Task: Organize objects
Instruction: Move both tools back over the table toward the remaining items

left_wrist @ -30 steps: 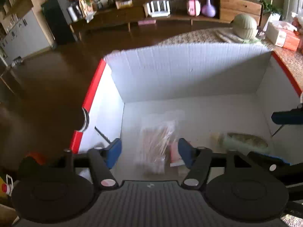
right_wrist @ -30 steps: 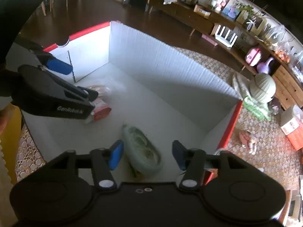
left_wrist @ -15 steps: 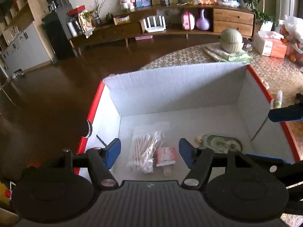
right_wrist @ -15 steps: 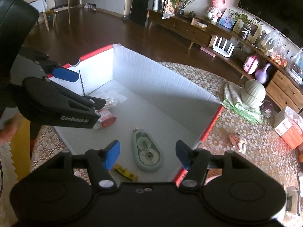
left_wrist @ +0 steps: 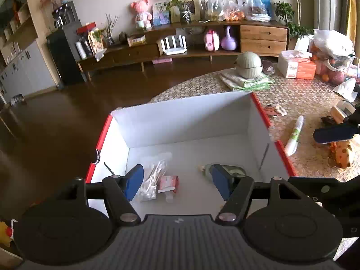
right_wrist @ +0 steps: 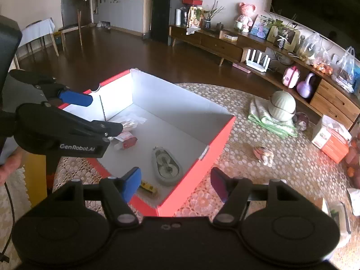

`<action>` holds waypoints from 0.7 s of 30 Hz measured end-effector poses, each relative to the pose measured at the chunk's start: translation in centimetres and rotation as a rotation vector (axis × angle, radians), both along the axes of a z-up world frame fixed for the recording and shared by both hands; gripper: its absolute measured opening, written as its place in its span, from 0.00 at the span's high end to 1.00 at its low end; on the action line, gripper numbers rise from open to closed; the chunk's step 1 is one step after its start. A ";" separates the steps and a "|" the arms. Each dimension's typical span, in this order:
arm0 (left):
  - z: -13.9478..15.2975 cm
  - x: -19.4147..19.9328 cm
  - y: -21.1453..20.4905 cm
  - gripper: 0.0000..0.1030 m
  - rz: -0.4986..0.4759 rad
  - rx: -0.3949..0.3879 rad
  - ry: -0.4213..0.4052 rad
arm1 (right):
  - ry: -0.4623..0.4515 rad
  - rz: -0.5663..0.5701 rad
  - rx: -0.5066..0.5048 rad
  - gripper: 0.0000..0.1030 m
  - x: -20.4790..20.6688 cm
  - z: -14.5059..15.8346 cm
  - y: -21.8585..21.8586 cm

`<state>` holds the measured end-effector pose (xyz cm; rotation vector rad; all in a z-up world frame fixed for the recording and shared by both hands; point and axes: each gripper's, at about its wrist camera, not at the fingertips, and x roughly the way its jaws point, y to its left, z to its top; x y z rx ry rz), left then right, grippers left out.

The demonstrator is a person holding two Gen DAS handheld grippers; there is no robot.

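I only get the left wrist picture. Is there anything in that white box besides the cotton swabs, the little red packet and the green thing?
Observer: Yes. The right wrist view shows a small yellow item on the floor of the box, beside the green dispenser.
Operator: And the other gripper? I see just one blue tip.
Observer: The right gripper is open and holds nothing, above the box's near corner.
Operator: Who holds the left one?
Observer: A hand shows at the picture's left edge, just below the left gripper.
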<state>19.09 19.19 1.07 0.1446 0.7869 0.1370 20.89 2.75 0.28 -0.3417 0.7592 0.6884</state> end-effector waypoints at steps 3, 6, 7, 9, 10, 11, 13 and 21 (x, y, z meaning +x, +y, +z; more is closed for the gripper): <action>0.5 -0.9 -1.3 0.34 -0.015 -0.018 -0.014 | 0.000 -0.008 0.017 0.30 -0.6 0.3 -1.5; 1.0 -1.8 -2.8 0.31 -0.034 -0.026 -0.029 | 0.004 -0.015 0.044 0.29 -1.4 0.8 -3.2; 1.1 -2.1 -3.3 0.31 -0.042 -0.025 -0.033 | 0.004 -0.017 0.051 0.29 -1.7 0.9 -3.8; 1.2 -2.7 -4.4 0.31 -0.055 -0.024 -0.040 | 0.003 -0.025 0.071 0.26 -2.2 1.2 -5.0; 1.3 -3.0 -4.9 0.31 -0.061 -0.027 -0.044 | 0.002 -0.029 0.081 0.23 -2.5 1.3 -5.7; 1.4 -3.3 -5.4 0.31 -0.067 -0.032 -0.049 | 0.001 -0.033 0.091 0.23 -2.8 1.4 -6.4; 1.6 -3.8 -6.4 0.28 -0.076 -0.044 -0.059 | 0.001 -0.043 0.102 0.16 -3.2 1.5 -7.6; 1.7 -5.0 -10.3 0.22 -0.090 -0.104 -0.103 | 0.011 -0.118 0.148 0.07 -4.5 0.6 -13.7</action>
